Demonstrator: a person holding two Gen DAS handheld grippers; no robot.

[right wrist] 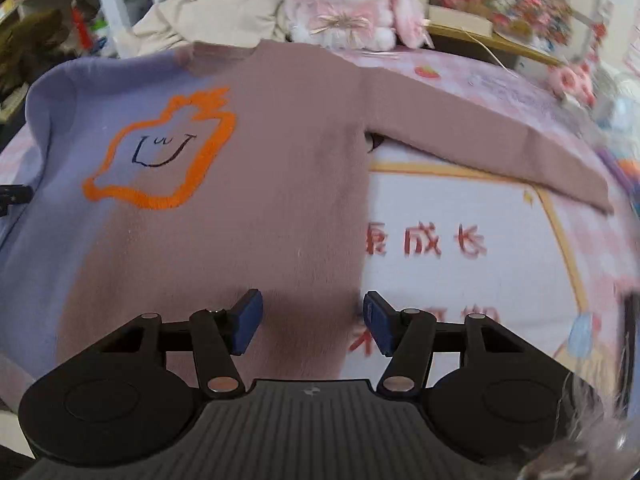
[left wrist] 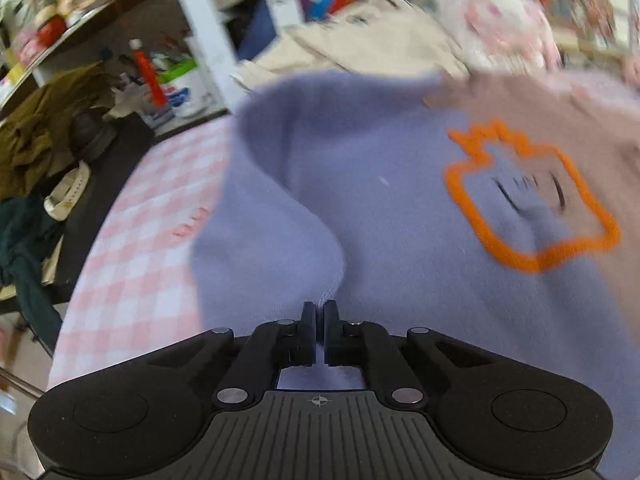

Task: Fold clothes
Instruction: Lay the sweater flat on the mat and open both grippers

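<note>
A sweater (right wrist: 248, 184), lilac on its left half and dusty pink on its right, lies on a pink checked sheet (left wrist: 136, 248). An orange outlined smiley figure (right wrist: 164, 152) marks its chest. The lilac sleeve (left wrist: 288, 200) is folded in over the body, and my left gripper (left wrist: 319, 312) is shut on its cuff end. The pink sleeve (right wrist: 480, 148) stretches out flat to the right. My right gripper (right wrist: 312, 312) hovers open above the sweater's lower right edge, nothing between its blue pads (right wrist: 250, 320).
A white and pink plush rabbit (right wrist: 344, 4) and a cream garment (right wrist: 216, 12) sit at the far edge. A printed white panel with red characters (right wrist: 460, 248) lies right of the sweater. A cluttered shelf, clothes and shoes (left wrist: 68, 192) fill the floor to the left.
</note>
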